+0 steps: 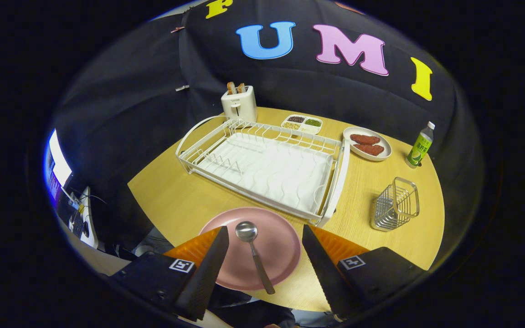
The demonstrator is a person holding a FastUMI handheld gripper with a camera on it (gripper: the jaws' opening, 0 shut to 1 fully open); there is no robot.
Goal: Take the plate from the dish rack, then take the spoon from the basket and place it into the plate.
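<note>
A pink plate [275, 246] lies flat on the wooden table [185, 200], just in front of the white dish rack [267, 166]. A metal spoon [254, 253] rests on the plate, bowl toward the rack and handle pointing back over the plate's near rim. My gripper [265, 234] hovers above the plate, open, with its fingers spread to either side of the spoon and nothing held between them. The wire basket [395, 205] stands to the right of the rack, with nothing showing inside it. No dishes stand in the rack.
Behind the rack stands a white toaster [239, 104] with bread in it. A divided tray of grains [302, 124], a white plate with brown food [367, 144] and a green bottle [420, 146] sit along the far right. A monitor [57, 166] glows beyond the table's left edge.
</note>
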